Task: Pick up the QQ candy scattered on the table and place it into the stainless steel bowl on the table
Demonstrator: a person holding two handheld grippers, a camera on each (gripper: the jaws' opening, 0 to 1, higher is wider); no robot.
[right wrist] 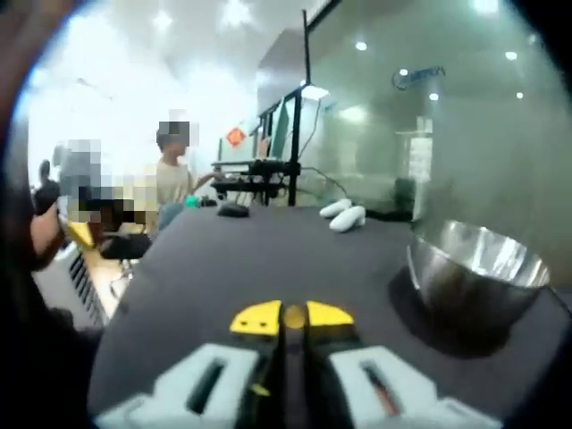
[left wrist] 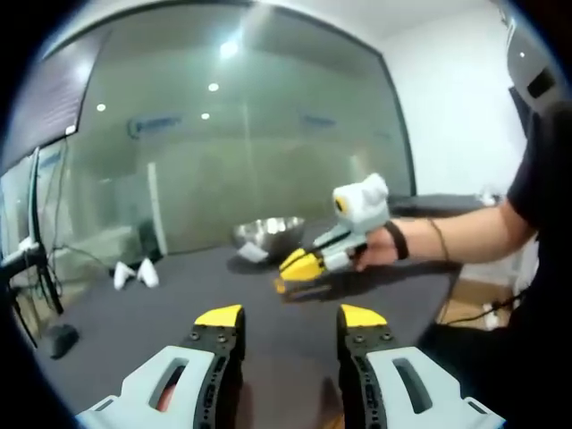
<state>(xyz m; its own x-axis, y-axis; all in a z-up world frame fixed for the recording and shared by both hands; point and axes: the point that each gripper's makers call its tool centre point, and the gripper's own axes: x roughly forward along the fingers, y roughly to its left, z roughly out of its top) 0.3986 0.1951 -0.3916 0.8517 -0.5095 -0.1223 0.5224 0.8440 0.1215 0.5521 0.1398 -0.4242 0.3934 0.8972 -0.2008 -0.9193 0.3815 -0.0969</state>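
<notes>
Between right gripper (right wrist: 293, 315) tips, candy (right wrist: 293, 315)

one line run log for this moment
left gripper: open | right gripper: shut, contents unclear | bowl: right of right gripper | table

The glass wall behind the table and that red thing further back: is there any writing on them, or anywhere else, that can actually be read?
Nothing can be read.
Blue sign on the glass wall: lettering too blurred to read.
Red diamond sign at the back: a mark on it, too small to make out.
Stainless steel bowl, table and right claw: no writing visible.
</notes>
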